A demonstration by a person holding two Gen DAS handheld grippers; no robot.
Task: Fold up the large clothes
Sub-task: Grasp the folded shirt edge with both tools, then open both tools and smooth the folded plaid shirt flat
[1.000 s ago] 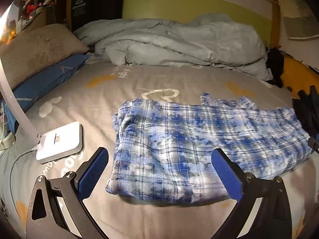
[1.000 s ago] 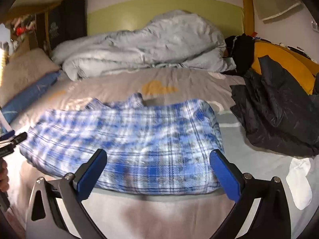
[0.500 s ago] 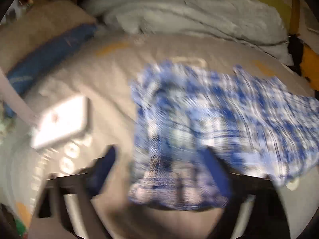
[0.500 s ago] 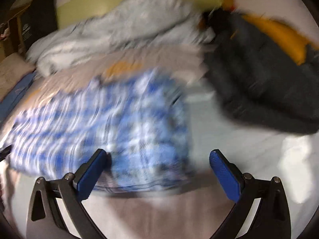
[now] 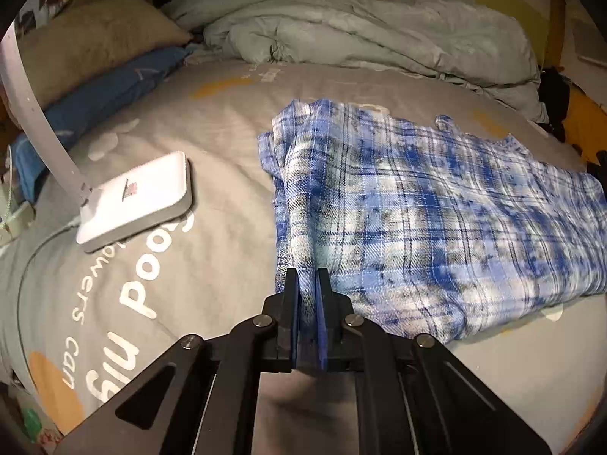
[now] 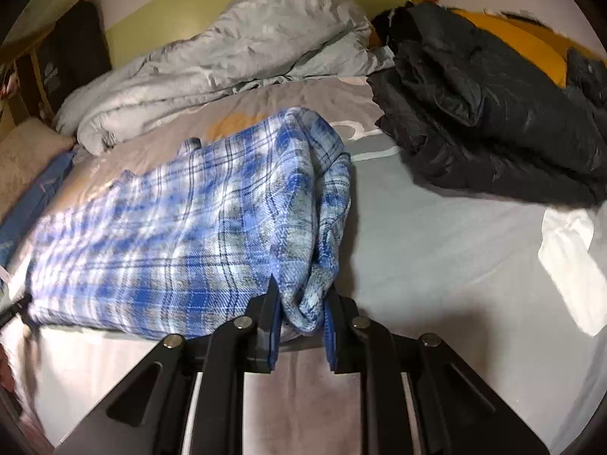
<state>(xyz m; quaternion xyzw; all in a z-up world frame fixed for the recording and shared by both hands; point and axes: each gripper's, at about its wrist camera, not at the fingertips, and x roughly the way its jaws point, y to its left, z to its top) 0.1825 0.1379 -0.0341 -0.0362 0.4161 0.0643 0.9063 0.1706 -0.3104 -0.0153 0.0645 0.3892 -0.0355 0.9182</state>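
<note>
Your left gripper (image 5: 307, 288) is pinched tight on the shirt (image 5: 436, 220) at its near left corner, low centre of frame. Your right gripper (image 6: 301, 303) clamps a thicker bunch of the shirt's right edge. The shirt lies across mid-frame on the bed (image 5: 227, 151). A white box (image 5: 136, 201) sits left; a dark jacket (image 6: 493, 106) crowds upper right, bare sheet between.

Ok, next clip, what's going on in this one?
A person with two handheld grippers is folding a blue plaid shirt spread on a bed. The left gripper is shut on the shirt's near left corner, and the right gripper is shut on a bunched near right corner. Both corners are pinched at the near edge; the rest of the shirt lies flat. A dark jacket sits to the right.
</note>
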